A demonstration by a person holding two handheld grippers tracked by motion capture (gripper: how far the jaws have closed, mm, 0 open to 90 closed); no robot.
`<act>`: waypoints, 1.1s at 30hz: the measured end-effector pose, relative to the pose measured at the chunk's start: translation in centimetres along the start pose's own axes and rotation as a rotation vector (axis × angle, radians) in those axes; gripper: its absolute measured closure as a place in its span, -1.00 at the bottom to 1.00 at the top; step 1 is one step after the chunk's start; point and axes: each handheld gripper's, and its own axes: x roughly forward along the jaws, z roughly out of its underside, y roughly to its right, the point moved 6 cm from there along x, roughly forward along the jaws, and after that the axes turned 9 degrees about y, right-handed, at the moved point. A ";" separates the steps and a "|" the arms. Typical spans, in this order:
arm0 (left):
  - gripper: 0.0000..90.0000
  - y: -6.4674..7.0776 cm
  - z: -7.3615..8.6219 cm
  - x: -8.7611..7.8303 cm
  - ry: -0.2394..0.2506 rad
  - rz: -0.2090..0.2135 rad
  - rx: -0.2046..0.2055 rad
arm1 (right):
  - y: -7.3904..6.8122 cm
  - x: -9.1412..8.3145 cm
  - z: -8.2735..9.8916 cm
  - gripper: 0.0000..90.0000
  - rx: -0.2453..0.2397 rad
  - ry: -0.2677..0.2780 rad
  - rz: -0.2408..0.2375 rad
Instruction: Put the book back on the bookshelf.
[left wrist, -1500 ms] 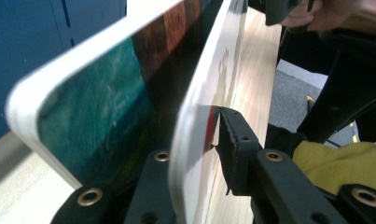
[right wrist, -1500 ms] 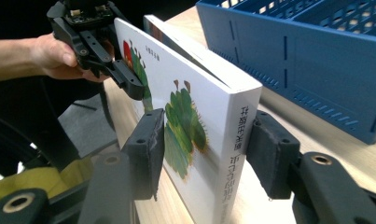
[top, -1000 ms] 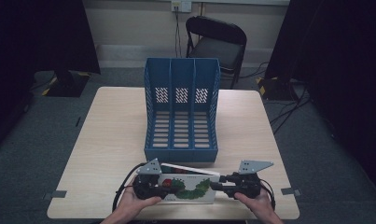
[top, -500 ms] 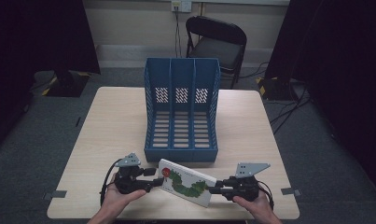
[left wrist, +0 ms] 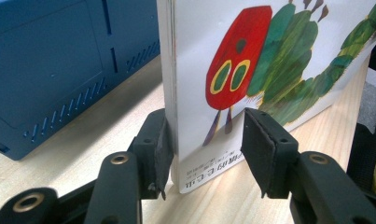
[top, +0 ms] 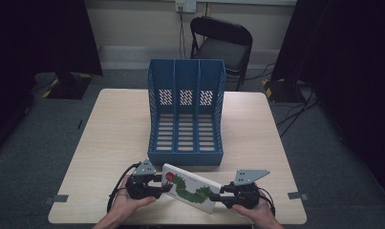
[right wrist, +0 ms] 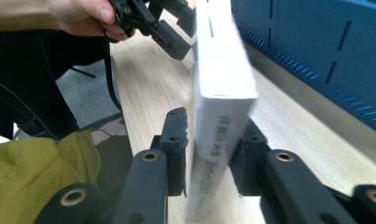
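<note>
Pale wooden table (top: 113, 143) has a caterpillar picture book (top: 190, 187) stood on edge before the blue three-slot file rack (top: 185, 114), right gripper (top: 223, 195) clamped on one end, left gripper (top: 164, 187) jaws loosely straddling the other, so probably lifting it into a slot next.

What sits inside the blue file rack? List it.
All three compartments of the blue file rack look empty: only slotted floors and back walls show. Its front lip hides the lowest edge.
</note>
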 end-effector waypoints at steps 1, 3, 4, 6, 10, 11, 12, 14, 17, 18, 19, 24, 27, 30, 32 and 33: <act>0.16 0.0 0.0 0.0 -0.001 0.001 -0.001 | -0.1 0.3 0.1 0.54 -0.011 -0.011 0.011; 0.17 0.1 0.0 0.0 0.000 0.007 -0.001 | -0.3 0.6 0.3 0.53 -0.019 -0.026 0.024; 0.17 0.1 0.0 0.0 0.001 0.008 -0.003 | -0.3 0.8 0.4 0.54 -0.027 -0.034 0.025; 0.17 0.2 0.1 -0.1 0.002 0.021 -0.011 | -0.4 1.0 0.5 0.54 -0.032 -0.048 0.022; 0.22 0.2 0.3 0.0 0.013 0.041 -0.053 | -0.6 1.7 1.2 0.45 -0.047 -0.096 0.016; 0.23 0.3 0.3 0.1 0.009 0.041 -0.053 | -0.6 1.8 1.4 0.43 -0.047 -0.105 0.017; 0.24 0.3 0.3 0.1 0.009 0.040 -0.052 | -0.6 1.9 1.5 0.45 -0.047 -0.110 0.025; 0.24 0.2 0.3 0.1 0.011 0.044 -0.055 | -0.6 1.8 1.5 0.52 -0.041 -0.113 0.016; 0.19 0.2 0.2 0.2 0.021 0.047 -0.055 | -0.7 1.7 1.3 0.63 -0.031 -0.101 -0.001; 0.19 0.3 0.2 0.2 0.023 0.046 -0.049 | -0.6 1.6 1.3 0.65 -0.044 -0.100 0.006; 0.18 0.3 0.2 0.2 0.015 0.031 -0.048 | -0.6 1.5 1.2 0.67 -0.055 -0.100 0.016; 0.20 0.3 0.1 0.6 0.019 0.018 -0.052 | -0.4 1.0 0.8 0.67 -0.130 -0.098 0.072; 0.20 0.3 0.2 0.7 0.014 0.015 -0.041 | -0.5 1.1 1.1 0.67 -0.139 -0.111 0.069; 0.23 0.2 0.3 0.7 0.009 0.015 -0.051 | -0.4 1.1 1.2 0.66 -0.114 -0.100 0.064; 0.23 0.2 0.3 0.7 0.009 0.016 -0.044 | -0.3 1.2 1.3 0.63 -0.087 -0.096 0.059; 0.22 0.2 0.3 0.7 0.009 0.018 -0.048 | -0.3 1.3 1.4 0.59 -0.075 -0.102 0.055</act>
